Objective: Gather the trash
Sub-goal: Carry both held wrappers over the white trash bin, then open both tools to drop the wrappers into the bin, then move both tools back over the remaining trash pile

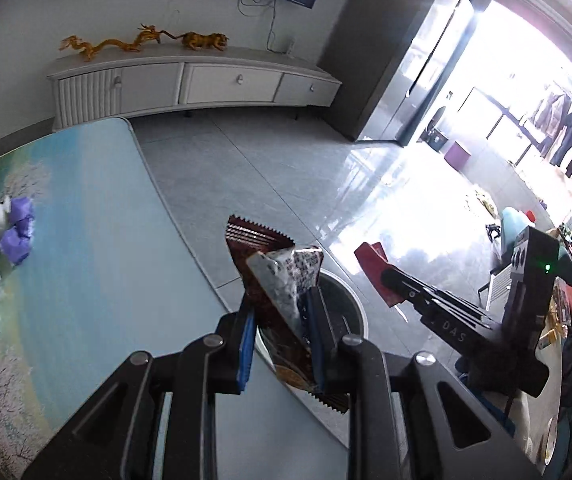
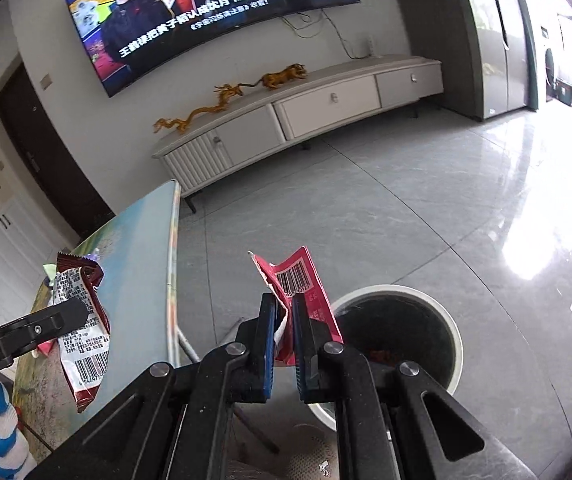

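Note:
My left gripper is shut on a dark red and silver snack wrapper, held past the table edge above the white round trash bin. The same wrapper and left gripper show at the left of the right wrist view. My right gripper is shut on a pink-red wrapper with a barcode, held just left of the bin, whose dark inside holds some red scraps. The right gripper with its red wrapper shows right of the bin in the left wrist view.
A table with a blue seaside print lies to the left, with purple and white crumpled trash on its far left. A white TV cabinet and wall TV stand beyond grey floor tiles.

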The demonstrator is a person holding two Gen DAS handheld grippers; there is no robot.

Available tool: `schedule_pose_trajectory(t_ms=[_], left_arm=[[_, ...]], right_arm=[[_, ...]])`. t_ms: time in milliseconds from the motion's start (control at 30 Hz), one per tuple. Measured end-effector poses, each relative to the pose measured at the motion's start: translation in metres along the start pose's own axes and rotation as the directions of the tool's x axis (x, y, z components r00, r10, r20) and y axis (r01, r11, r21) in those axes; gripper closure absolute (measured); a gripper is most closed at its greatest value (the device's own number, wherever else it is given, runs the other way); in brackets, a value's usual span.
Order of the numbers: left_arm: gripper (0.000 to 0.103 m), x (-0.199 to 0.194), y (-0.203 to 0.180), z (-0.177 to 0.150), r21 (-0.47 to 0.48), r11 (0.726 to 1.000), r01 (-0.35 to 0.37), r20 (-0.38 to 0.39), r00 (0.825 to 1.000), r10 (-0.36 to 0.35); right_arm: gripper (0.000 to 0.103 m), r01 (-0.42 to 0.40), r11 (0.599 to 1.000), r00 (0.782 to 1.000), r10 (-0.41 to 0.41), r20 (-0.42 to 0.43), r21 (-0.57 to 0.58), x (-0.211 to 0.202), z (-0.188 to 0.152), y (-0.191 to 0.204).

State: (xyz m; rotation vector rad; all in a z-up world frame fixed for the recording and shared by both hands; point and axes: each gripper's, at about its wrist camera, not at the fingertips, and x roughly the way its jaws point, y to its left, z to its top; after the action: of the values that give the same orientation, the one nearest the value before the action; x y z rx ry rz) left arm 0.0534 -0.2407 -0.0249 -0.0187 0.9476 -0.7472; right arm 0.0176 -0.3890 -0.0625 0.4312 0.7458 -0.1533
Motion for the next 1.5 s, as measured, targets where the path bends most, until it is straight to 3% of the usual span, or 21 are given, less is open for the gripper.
schedule_pose_trajectory(t_ms=[367, 500, 567, 700, 1067, 1300, 1500], left_arm=[[0.078, 0.109, -0.047, 0.025, 0.018, 0.996, 0.086, -0.140, 0.987, -0.083], [0.071, 0.137, -0.053, 0.034, -0.008, 0.992, 0.126, -0.172, 0.977, -0.126], [0.058, 0.145, -0.050, 0.037, -0.018, 0.991, 0.131, -0.181, 0.974, -0.132], [0.056, 0.157, -0.047, 0.042, -0.033, 0.989, 0.142, -0.194, 0.970, -0.146], [0.056, 0.104, -0.034, 0.028, -0.031, 0.994, 0.103, -0.121, 0.987, -0.106], [0.056, 0.043, -0.012, 0.022, -0.039, 0.998, 0.040, 0.002, 0.999, -0.040], [0.056, -0.013, 0.007, 0.018, -0.043, 0.999, -0.025, 0.119, 0.992, 0.030]], right_arm=[[0.091, 0.074, 0.985, 0.995, -0.061, -0.083, 0.154, 0.044, -0.010, -0.070], [0.072, 0.102, 0.976, 0.991, -0.083, -0.104, 0.194, 0.056, -0.012, -0.089], [0.062, 0.124, 0.969, 0.989, -0.102, -0.111, 0.211, 0.059, -0.013, -0.097], [0.062, 0.145, 0.962, 0.986, -0.120, -0.117, 0.230, 0.058, -0.015, -0.108], [0.061, 0.129, 0.965, 0.990, -0.113, -0.080, 0.230, 0.044, -0.009, -0.096], [0.061, 0.095, 0.978, 0.995, -0.090, -0.038, 0.185, 0.024, 0.002, -0.062], [0.058, 0.065, 0.990, 0.998, -0.066, 0.007, 0.126, 0.003, 0.012, -0.025]])
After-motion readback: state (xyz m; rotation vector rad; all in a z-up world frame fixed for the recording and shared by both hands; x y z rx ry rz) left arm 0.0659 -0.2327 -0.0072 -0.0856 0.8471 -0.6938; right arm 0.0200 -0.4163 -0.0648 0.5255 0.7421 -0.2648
